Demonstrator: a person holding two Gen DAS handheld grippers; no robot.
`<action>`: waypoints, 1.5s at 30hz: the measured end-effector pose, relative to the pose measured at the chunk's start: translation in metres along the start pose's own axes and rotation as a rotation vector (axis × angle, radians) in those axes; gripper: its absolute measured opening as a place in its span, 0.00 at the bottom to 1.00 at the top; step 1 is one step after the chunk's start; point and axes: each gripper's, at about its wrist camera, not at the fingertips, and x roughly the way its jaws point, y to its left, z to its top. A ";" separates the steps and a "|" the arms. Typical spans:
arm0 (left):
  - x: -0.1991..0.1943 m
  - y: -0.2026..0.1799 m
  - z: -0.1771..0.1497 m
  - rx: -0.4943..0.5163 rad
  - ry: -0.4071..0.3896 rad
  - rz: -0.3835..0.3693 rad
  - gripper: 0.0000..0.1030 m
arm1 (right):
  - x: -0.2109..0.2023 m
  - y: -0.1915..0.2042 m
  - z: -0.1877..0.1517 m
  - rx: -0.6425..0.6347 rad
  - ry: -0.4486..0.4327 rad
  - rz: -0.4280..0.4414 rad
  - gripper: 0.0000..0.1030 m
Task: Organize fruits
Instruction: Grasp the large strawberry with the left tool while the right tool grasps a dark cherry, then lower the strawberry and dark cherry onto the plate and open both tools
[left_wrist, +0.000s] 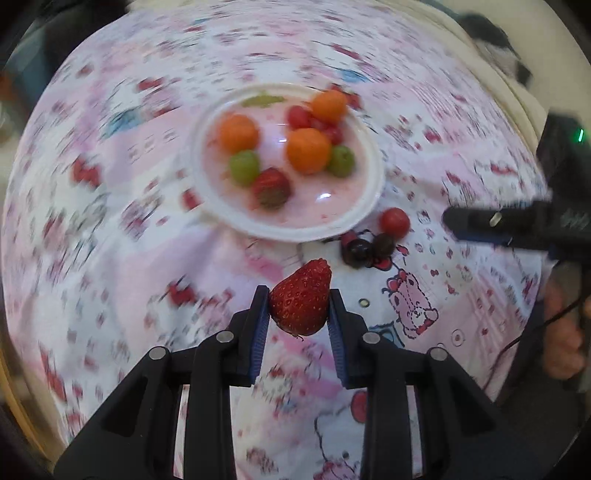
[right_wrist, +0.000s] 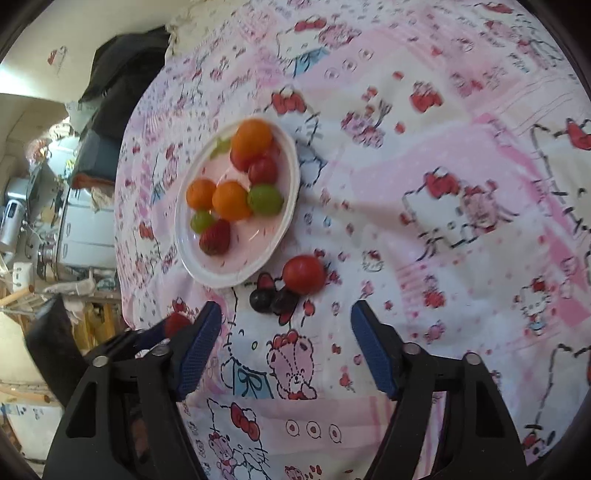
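My left gripper (left_wrist: 298, 295) is shut on a red strawberry (left_wrist: 301, 301) and holds it above the cloth, just short of the white plate (left_wrist: 364, 210). The plate holds three oranges, green grapes, red cherry tomatoes and another strawberry (left_wrist: 271, 186). On the cloth beside the plate lie a red cherry tomato (left_wrist: 394, 222) and two dark grapes (left_wrist: 369, 249). My right gripper (right_wrist: 286, 314) is open and empty, just short of the dark grapes (right_wrist: 273, 300) and the tomato (right_wrist: 303, 274). The plate (right_wrist: 284, 229) lies beyond them to the left. The held strawberry (right_wrist: 176, 324) shows partly behind my right gripper's left finger.
A pink and white Hello Kitty cloth (right_wrist: 443, 166) covers the round table. The right gripper's body and the hand holding it (left_wrist: 561, 221) stand at the right of the left wrist view. Household clutter (right_wrist: 55, 203) lies beyond the table's left edge.
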 end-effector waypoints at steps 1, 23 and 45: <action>-0.005 0.004 -0.003 -0.019 -0.012 0.009 0.26 | 0.004 0.001 0.000 0.004 0.008 0.002 0.61; -0.036 0.035 -0.009 -0.206 -0.133 0.018 0.26 | 0.069 0.009 0.005 0.024 0.087 -0.159 0.20; -0.030 0.041 -0.009 -0.199 -0.176 0.129 0.26 | 0.040 0.008 -0.009 -0.011 0.078 -0.038 0.18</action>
